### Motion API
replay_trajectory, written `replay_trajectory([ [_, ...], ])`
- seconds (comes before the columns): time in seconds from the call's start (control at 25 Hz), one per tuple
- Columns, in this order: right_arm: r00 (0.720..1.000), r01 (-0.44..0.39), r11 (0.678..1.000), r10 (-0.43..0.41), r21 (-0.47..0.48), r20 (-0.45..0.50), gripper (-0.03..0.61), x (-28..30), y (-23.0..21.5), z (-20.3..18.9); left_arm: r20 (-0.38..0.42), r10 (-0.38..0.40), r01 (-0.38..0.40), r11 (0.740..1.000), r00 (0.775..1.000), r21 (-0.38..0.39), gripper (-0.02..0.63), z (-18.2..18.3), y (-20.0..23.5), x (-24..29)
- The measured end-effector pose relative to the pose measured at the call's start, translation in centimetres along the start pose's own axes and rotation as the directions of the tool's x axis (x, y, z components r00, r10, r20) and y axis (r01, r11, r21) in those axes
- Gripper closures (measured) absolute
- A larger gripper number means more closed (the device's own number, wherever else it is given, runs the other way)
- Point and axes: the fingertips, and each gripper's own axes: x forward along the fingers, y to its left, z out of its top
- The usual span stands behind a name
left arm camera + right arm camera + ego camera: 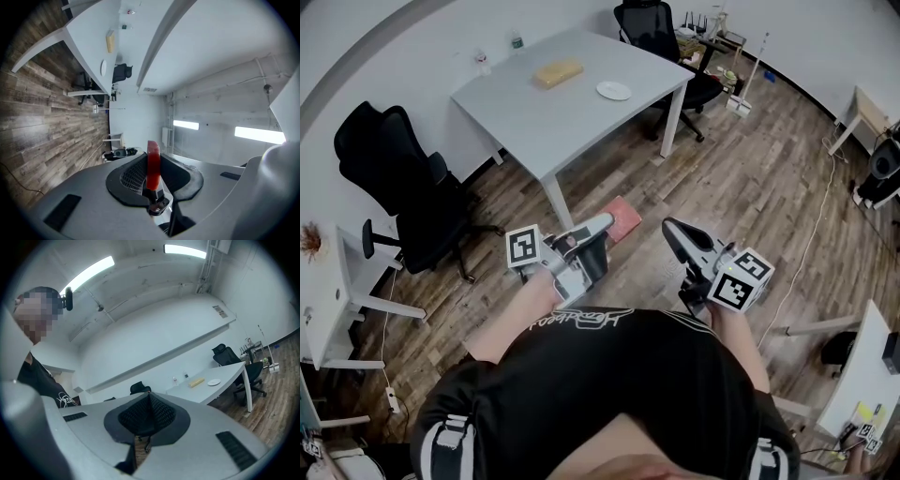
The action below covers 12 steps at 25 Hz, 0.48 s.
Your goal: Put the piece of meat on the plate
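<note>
The piece of meat (pixel 626 217) is held clear of the floor, in front of the person and well apart from the table (pixel 581 117). It is clamped edge-on between the jaws of the left gripper (pixel 600 228), which are closed on it near one end, so most of the slab projects beyond the jaw tips.

A slip is judged the main hazard: with so short a bite, the projecting weight could lever the slab out of the pads if the gripper is jolted or tilted. A drop onto the wooden floor would follow.

The meat is seen as a thin, flat slab, red along its rounded edge in the left gripper view and pinkish on its broad face in the head view. It is judged to be fairly stiff, since no sag is visible.

The right gripper (pixel 672 230) is held just to the right, jaws together with nothing between them.

The plate (pixel 613 90) lies at the far right of the table, near a yellow block (pixel 558 72) to its left. A release made short of the plate rim would leave the meat on the bare tabletop.
</note>
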Motion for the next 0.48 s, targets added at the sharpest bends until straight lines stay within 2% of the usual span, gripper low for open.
replay_trajectory([
  [0.48, 0.995, 0.094, 0.995, -0.093, 0.04, -0.031, 0.572, -1.5, -4.1, -0.6, -0.032, 0.021, -0.023, 0.999, 0.999, -0.045, 0.529, 0.2, 2.3, 2.8],
])
